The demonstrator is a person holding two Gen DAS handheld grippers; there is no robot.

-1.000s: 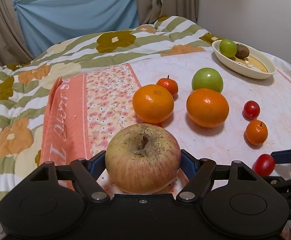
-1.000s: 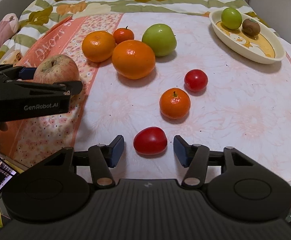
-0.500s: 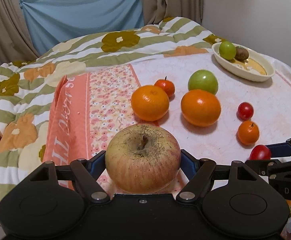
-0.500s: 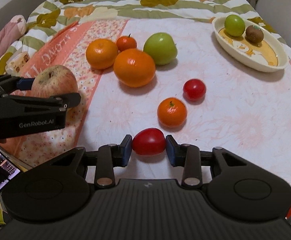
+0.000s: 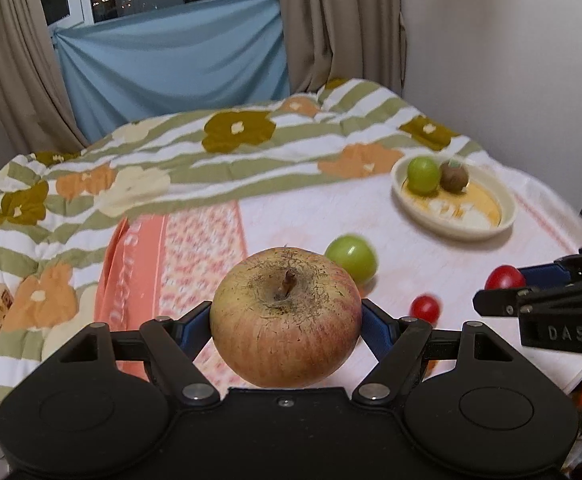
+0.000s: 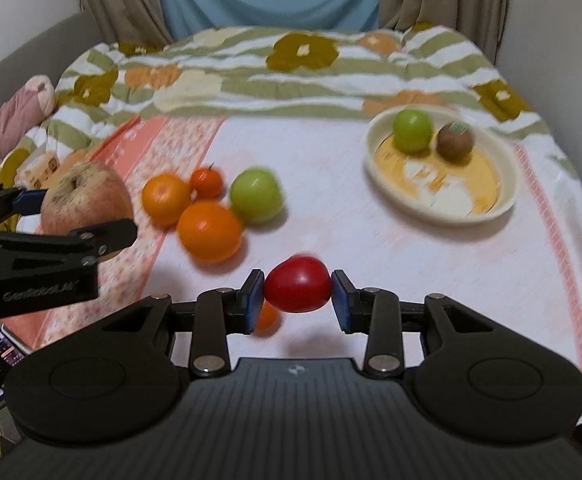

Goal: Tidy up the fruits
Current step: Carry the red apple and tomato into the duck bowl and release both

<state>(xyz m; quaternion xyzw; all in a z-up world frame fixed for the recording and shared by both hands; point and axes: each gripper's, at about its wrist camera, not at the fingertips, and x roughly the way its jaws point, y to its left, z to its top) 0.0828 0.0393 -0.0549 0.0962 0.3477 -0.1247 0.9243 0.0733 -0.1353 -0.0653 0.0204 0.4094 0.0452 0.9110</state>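
Observation:
My left gripper point(image 5: 286, 330) is shut on a large russet apple point(image 5: 286, 316) and holds it above the table; the apple also shows in the right wrist view point(image 6: 85, 196). My right gripper point(image 6: 297, 294) is shut on a red tomato point(image 6: 297, 290), lifted off the cloth; the tomato also shows in the left wrist view point(image 5: 505, 277). A cream oval dish point(image 6: 507, 196) at the back right holds a small green fruit point(image 6: 412, 131) and a kiwi point(image 6: 455, 141). On the cloth lie a green apple point(image 6: 256, 196), two oranges point(image 6: 210, 232) and a small tangerine point(image 6: 207, 182).
Another small tomato point(image 5: 425, 307) lies on the cloth, and a small tangerine point(image 6: 267, 318) sits partly hidden under my right gripper. A striped flowered blanket point(image 6: 291, 76) covers the far side. Curtains and a wall stand behind.
My right gripper closed on the red tomato and lifted it. Both grippers rose and tilted up; the left one still holds the apple.

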